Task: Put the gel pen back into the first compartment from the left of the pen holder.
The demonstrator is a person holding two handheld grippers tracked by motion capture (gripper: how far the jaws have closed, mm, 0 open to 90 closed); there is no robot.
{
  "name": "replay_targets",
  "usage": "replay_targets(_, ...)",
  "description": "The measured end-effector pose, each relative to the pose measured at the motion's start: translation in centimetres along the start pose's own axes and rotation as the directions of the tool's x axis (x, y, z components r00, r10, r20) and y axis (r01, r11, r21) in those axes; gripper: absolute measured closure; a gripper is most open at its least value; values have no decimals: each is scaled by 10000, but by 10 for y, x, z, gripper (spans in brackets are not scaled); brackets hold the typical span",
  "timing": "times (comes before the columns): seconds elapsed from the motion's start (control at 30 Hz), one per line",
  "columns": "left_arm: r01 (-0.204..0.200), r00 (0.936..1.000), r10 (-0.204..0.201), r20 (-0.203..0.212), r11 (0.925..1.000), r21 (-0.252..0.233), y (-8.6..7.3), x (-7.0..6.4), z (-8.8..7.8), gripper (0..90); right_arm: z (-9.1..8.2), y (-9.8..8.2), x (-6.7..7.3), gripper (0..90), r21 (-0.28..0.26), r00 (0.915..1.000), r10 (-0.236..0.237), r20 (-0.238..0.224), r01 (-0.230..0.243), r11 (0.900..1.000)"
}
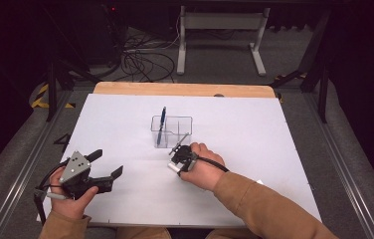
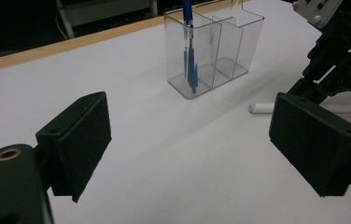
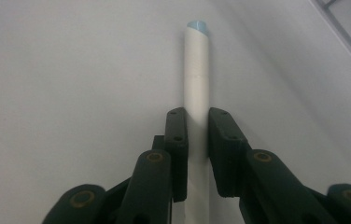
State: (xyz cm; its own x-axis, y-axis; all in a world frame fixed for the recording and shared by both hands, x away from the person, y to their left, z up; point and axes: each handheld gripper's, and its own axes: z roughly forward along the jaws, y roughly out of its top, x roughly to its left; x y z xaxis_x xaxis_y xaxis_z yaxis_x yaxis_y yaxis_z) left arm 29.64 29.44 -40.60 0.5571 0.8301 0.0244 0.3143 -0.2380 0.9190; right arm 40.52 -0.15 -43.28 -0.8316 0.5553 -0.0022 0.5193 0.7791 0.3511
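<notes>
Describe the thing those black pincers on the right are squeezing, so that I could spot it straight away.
Start at the white table and find the clear plastic two-compartment holder near its middle. Just in front of it, the right gripper is shut on a slim white pen with a pale blue tip, lying on the table. Unlike the blue pen standing upright in the holder, it is white and lies flat.

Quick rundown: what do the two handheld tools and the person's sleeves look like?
Left tool: black body, two blocky black padded jaws, grey three-cornered plate with holes on top, black cable trailing. Right tool: black linkage, brass-coloured pivot pins, slim black jaws, black cable. Both sleeves are tan-brown fabric.
</notes>
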Motion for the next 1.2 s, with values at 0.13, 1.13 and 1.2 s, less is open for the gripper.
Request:
replay_targets(0.13,-8,10000,8,7,10000,-11,0,0,0,138,0,0,0,792,-38,10000,-48,1,48,10000)
replay_targets(1.13,12,10000,-12,-12,10000,-26,0,1,-1,137,-45,3,3,792,-1699,9990,-174,-412,102,9854)
replay_targets(1.2,12,10000,-12,-16,10000,-25,0,1,-1,138,-50,3,2,792,-1985,9987,-203,-459,108,9800)
